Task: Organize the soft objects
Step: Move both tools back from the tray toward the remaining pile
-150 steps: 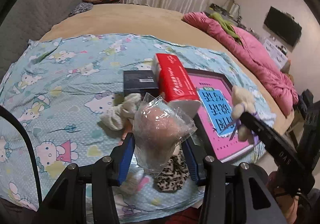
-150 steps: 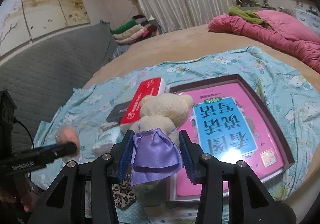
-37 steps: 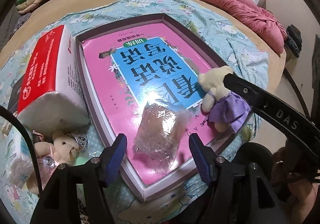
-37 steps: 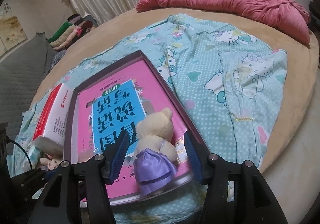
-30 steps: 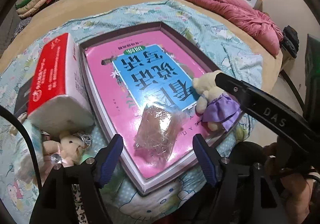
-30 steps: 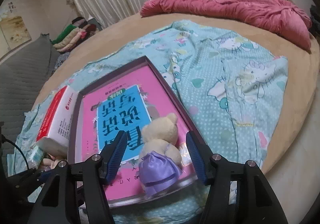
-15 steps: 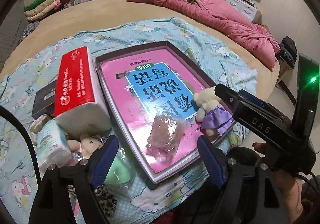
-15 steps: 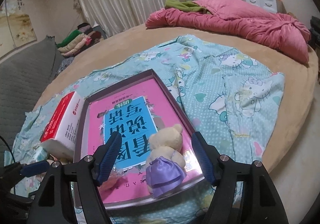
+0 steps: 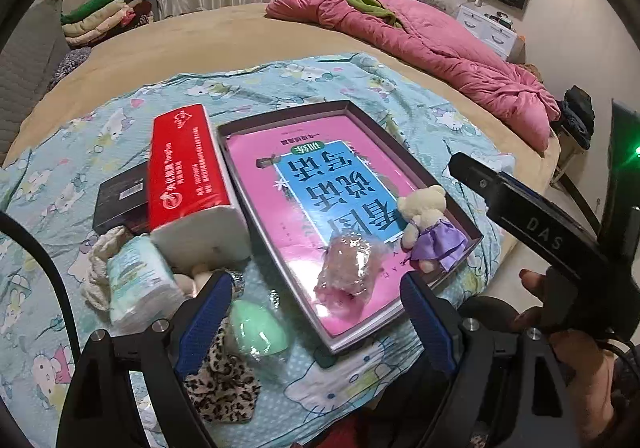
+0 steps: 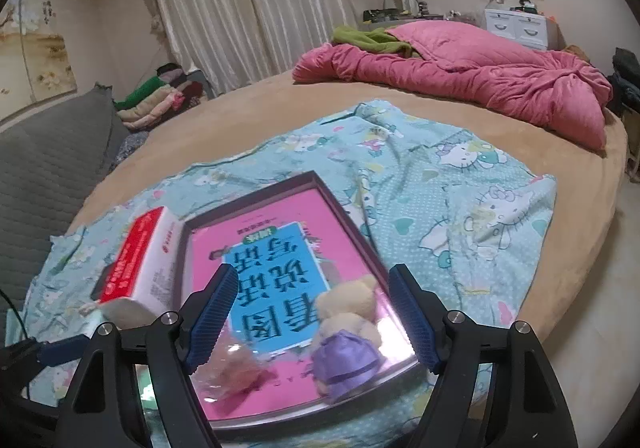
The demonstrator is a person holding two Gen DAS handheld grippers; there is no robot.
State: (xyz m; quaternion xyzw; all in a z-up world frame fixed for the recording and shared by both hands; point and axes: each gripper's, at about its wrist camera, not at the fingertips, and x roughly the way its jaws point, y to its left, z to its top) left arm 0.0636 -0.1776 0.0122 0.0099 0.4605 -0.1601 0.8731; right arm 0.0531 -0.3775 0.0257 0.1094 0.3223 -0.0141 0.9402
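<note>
A shallow box with a pink and blue cover [image 9: 304,183] lies on the bed. On its near end lie a pink soft toy in a clear bag [image 9: 348,272] and a cream teddy bear in a purple dress [image 9: 430,226]. Both show in the right wrist view: the bag [image 10: 236,372] and the bear [image 10: 348,332]. My left gripper [image 9: 316,324] is open and empty, above and short of the box. My right gripper [image 10: 310,318] is open and empty, above the bear. Left of the box lie a green soft object in plastic [image 9: 260,328], a leopard-print cloth [image 9: 220,380] and a white tissue pack [image 9: 138,284].
A red and white tissue box [image 9: 188,175] stands against the box's left side, with a black box [image 9: 120,199] behind it. A Hello Kitty sheet [image 10: 460,175] covers the round bed. A pink quilt [image 10: 480,75] lies at the back right. Folded clothes [image 9: 100,13] are stacked far left.
Five seconds ago each gripper held a toy; both toys now lie on the box. In the last second both open grippers have drawn back and up from the box.
</note>
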